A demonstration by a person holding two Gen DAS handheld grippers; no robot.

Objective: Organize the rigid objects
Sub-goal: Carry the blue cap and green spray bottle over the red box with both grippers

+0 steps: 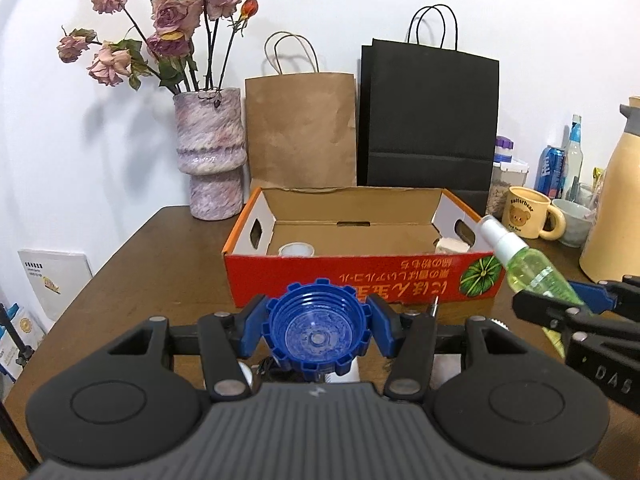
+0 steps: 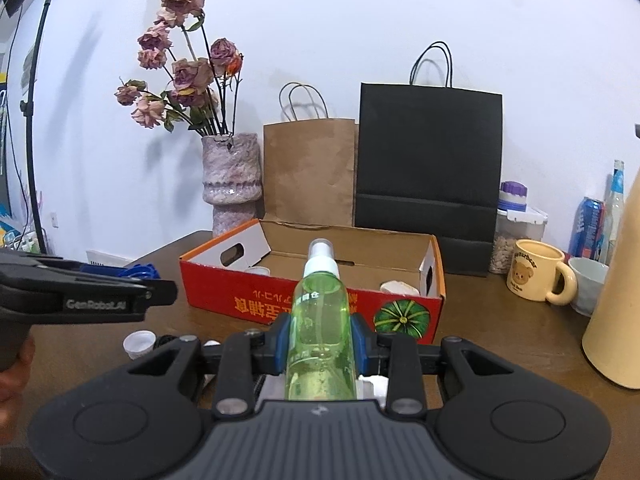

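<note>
Left wrist view: table (image 1: 168, 248), then the red box (image 1: 360, 276) ahead. We're mid-carry. Left gripper (image 1: 318, 330) clamped on blue cap (image 1: 316, 328), right gripper (image 2: 320, 344) clamped on green spray bottle (image 2: 320, 320), both short of the box. Next, judging by layout: clear the front wall, then release inside.

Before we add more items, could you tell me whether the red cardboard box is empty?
Not empty: the open red cardboard box already holds a small white cup and a white object.
</note>
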